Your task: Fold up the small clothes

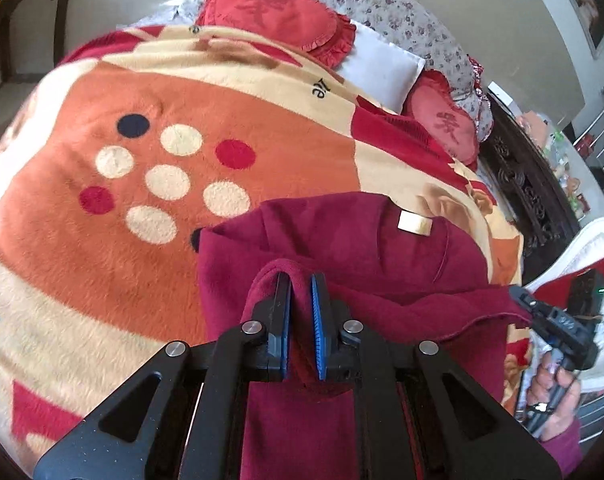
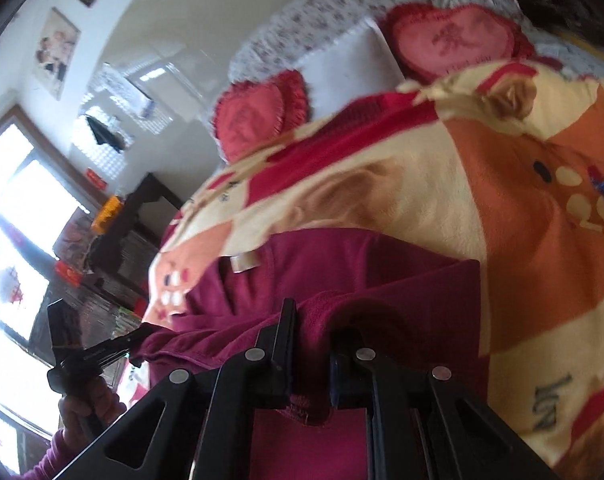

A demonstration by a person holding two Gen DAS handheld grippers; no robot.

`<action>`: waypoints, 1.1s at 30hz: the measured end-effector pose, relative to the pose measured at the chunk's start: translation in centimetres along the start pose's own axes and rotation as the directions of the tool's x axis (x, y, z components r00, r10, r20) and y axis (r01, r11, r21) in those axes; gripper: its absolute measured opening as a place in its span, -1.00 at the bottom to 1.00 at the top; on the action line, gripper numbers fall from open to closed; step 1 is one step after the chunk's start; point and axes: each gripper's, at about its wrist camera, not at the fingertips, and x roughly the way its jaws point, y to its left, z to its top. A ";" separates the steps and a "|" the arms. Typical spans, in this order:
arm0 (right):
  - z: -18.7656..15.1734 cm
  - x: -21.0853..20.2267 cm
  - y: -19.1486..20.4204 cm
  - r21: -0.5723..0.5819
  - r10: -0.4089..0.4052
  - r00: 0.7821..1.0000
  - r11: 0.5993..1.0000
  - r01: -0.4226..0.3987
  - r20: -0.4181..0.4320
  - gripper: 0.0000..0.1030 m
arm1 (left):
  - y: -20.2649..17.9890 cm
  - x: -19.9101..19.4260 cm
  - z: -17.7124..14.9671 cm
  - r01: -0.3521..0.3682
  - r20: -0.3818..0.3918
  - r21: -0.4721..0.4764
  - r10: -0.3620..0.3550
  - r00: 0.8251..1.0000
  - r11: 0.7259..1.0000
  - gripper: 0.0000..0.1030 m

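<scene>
Maroon fleece garment (image 1: 342,240) is spread on the bed, on top of a plush orange, cream and red blanket with polka dots (image 1: 121,200), with a small cream rectangular label (image 1: 414,224) showing near its upper edge. A raised fold of the near edge is pinched between the blue-padded fingers of the left hand-held gripper (image 1: 300,300), so that one is clamped on the fabric. Off to the side, another bit of the same edge is gripped by the right hand-held gripper (image 1: 520,294), and the cloth is pulled into a taut line between the two. In the right wrist view the fleece is seen bunched between the narrow black fingers (image 2: 287,320), though that shot is pretty blurry. Two red heart-shaped frilly cushions (image 1: 273,12) and a white pillow (image 1: 382,68) are seen at the head of the bed
</scene>
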 end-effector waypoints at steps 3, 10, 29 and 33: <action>0.2 -0.7 -0.5 0.001 0.035 0.999 0.999 -0.035 0.011 -0.44 | 0.1 -0.9 0.4 0.032 0.006 -0.009 -0.032 0.999 0.999 -0.08; -1.1 -5.6 -0.4 -0.031 0.078 0.985 0.997 -0.074 0.156 -0.10 | -1.1 -4.4 1.1 0.005 0.144 0.065 -0.014 0.989 0.998 0.31; 3.5 6.1 -0.2 -0.117 -0.215 0.974 0.968 0.223 0.072 -0.22 | 1.8 7.2 2.2 -0.233 -0.033 -0.032 0.232 0.972 0.972 0.46; 2.6 4.1 0.9 -0.126 -0.213 0.975 0.967 0.220 0.067 -0.22 | 1.3 6.3 1.7 -0.246 -0.009 -0.004 0.246 0.969 0.969 0.46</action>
